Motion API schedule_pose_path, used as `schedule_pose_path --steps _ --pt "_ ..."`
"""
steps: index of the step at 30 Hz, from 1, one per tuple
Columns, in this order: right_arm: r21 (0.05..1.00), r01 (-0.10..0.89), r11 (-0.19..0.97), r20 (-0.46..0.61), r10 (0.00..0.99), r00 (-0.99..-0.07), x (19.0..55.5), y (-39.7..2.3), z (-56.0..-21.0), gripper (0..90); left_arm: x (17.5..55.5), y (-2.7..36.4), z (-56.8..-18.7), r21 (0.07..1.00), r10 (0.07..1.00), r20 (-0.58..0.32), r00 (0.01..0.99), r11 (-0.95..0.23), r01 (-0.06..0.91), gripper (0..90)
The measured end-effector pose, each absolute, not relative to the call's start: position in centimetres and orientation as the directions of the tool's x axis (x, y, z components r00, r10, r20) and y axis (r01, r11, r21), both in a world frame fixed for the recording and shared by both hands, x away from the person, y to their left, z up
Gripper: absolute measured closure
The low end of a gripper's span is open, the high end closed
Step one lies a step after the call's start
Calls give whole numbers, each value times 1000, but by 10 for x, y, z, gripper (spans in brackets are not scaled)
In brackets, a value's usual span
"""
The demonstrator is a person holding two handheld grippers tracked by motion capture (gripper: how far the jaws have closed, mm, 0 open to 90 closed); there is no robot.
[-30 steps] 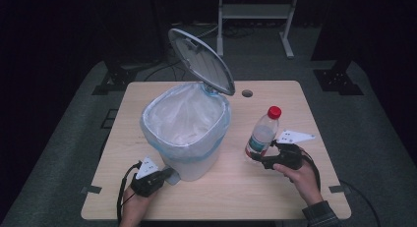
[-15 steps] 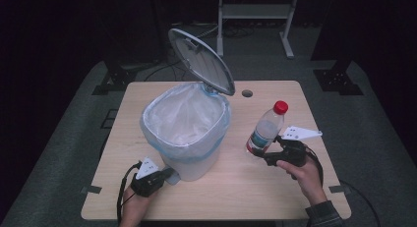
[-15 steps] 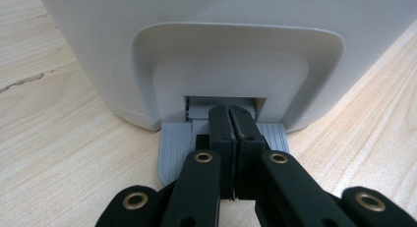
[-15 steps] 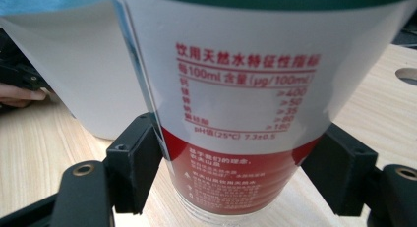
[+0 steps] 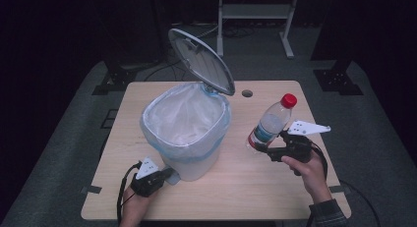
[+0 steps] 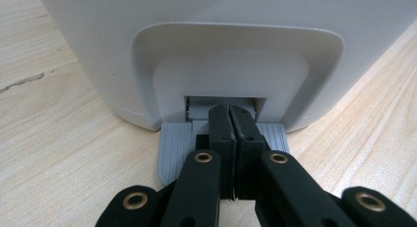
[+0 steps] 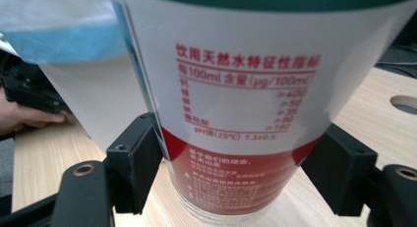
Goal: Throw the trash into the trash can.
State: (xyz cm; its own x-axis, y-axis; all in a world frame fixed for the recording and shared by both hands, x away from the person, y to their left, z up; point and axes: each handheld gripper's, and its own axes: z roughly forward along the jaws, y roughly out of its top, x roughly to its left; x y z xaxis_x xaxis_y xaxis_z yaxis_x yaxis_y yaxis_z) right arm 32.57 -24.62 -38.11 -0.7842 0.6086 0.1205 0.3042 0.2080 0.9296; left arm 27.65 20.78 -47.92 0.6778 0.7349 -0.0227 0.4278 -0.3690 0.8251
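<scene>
Right gripper [image 5: 269,149], clamped on the clear red-capped plastic bottle [image 5: 269,123], has lifted it beside the white lined pedal bin [image 5: 187,133]; if the clenched, empty left gripper [image 5: 169,175] slips off the grey pedal [image 6: 174,148], the lid [image 5: 200,60] drops shut.

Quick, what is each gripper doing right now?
Left gripper: shut, its jaws pressing on the bin's grey pedal.
Right gripper: shut on the water bottle.

The bin [image 5: 187,138] stands mid-table [image 5: 236,197], its pedal [image 6: 177,146] at the near side, the bottle [image 5: 268,126] to its right
</scene>
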Motion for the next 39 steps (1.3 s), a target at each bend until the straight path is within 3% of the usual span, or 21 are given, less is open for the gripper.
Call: schedule_pose_path --steps 39 --pt "954 261 146 142 547 -825 319 -244 -324 272 276 208 -479 823 735 -19 677 -373 428 889"
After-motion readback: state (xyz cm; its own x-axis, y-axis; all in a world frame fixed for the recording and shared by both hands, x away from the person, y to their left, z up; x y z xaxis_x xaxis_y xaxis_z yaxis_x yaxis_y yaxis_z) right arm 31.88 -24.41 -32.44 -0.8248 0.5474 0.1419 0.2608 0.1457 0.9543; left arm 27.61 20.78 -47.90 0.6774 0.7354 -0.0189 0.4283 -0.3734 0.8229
